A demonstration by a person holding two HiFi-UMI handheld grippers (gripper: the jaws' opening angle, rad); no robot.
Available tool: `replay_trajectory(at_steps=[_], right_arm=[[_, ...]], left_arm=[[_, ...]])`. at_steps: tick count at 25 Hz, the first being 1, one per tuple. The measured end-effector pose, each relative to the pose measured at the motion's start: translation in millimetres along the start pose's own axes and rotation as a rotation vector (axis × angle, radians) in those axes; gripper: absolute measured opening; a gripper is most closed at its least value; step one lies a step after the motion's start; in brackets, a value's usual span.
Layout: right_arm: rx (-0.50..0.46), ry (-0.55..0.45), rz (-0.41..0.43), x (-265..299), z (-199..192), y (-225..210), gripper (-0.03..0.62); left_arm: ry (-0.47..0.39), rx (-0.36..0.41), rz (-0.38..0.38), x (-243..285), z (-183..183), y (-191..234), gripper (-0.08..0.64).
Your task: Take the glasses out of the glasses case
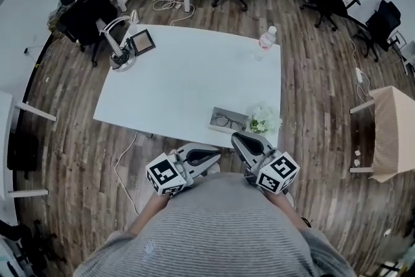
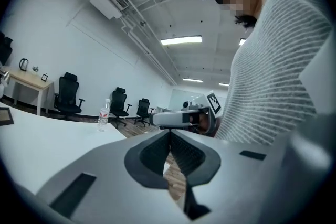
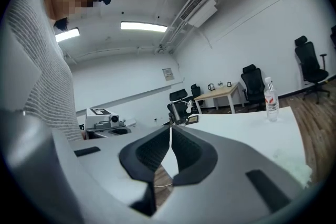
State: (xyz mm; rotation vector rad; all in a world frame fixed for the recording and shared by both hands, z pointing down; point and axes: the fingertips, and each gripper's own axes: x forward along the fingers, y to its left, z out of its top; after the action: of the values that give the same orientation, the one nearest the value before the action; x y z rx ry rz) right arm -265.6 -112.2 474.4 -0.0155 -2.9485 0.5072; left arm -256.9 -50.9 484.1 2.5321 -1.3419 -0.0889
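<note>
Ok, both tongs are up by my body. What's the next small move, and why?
Probably reach the right tongs forward over the case and open them. The glasses lie exposed in it at the near edge of the table, just ahead of that gripper. Both it and the left tongs are shut and empty.

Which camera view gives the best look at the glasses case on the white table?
The head view. It looks down on the open glasses case near the person's edge of the table, with the glasses inside. The left gripper view and the right gripper view show the table top and the room, but not the case.
</note>
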Motion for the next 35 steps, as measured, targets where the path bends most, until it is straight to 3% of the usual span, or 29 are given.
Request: replay_trajectory(at_steps=[7, 13, 18, 26, 29, 35], right_arm=[[0.075, -0.041, -0.153, -12, 6, -47, 0.017], [0.108, -0.131, -0.297, -32, 19, -66, 0.017], [0.133, -0.181, -0.39, -54, 25, -66, 0.017], [0.149, -0.239, -0.47, -97, 24, -69, 0.017], [0.156, -0.244, -0.472, -105, 18, -67, 0.017], [0.156, -0.242, -0.469, -116, 16, -66, 0.017]], left_arm=[[0.093, 0.01, -0.158, 29, 4, 27, 0.012], [0.174, 0.088, -0.308, 52, 14, 39, 0.012], [0.239, 0.18, -0.382, 69, 22, 33, 0.012], [0.337, 0.326, -0.364, 95, -3, 33, 0.02], [0.411, 0.357, -0.363, 101, -23, 36, 0.057], [0.524, 0.505, -0.307, 113, -48, 48, 0.084]])
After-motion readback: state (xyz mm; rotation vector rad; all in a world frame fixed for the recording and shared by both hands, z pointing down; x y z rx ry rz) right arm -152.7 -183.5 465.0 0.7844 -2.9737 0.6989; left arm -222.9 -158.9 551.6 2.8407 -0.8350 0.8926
